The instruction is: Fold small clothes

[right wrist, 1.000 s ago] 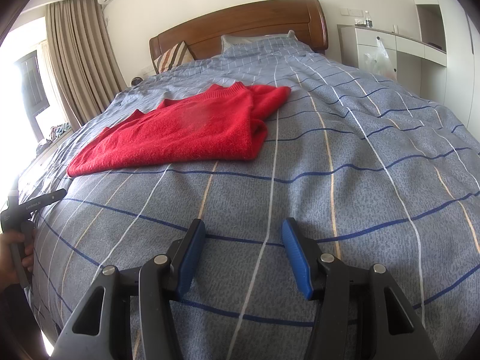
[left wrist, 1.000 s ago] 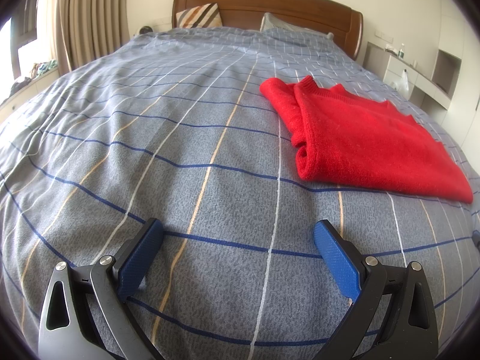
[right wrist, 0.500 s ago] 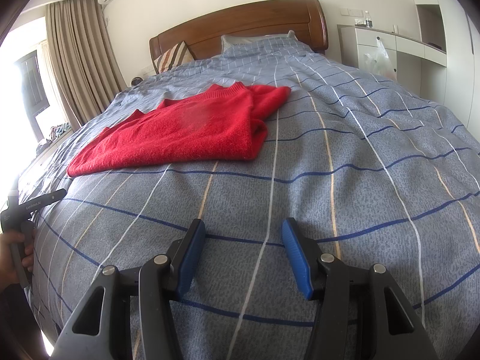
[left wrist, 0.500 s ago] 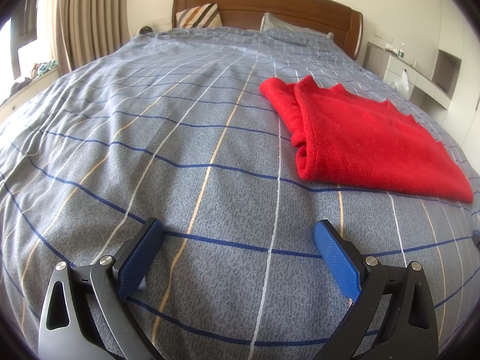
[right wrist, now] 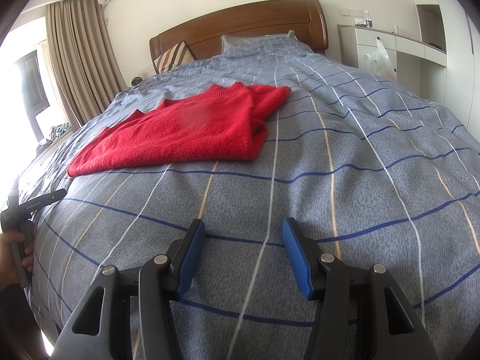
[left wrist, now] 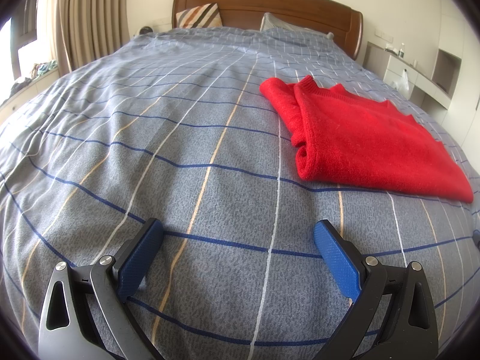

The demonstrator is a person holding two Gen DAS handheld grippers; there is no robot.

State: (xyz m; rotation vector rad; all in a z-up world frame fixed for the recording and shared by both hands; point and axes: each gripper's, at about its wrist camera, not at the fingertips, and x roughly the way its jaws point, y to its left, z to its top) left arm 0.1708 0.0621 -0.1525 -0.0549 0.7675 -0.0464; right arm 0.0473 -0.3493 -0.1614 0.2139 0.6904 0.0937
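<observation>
In the left wrist view, a grey checked bedspread point(left wrist: 150, 138) fills the frame, with a wooden headboard point(left wrist: 270, 3) at the top. The folded red sweater point(left wrist: 366, 141) lies at centre right. The left gripper point(left wrist: 238, 240) at the bottom stands wide open and empty.

In the right wrist view, the sweater point(right wrist: 186, 129) lies at centre left, and curtains point(right wrist: 78, 60) hang at upper left. The right gripper point(right wrist: 243, 234) is half open, holding nothing.

Left hand point(right wrist: 13, 258): cut off by the picture's left edge, only part shows.
Grey pillow point(left wrist: 271, 24): mostly hidden under the bed cover.
Bottle point(right wrist: 368, 23) on the shelf: too small to read.
Windowsill clutter point(left wrist: 39, 70): blurred, unidentifiable.
</observation>
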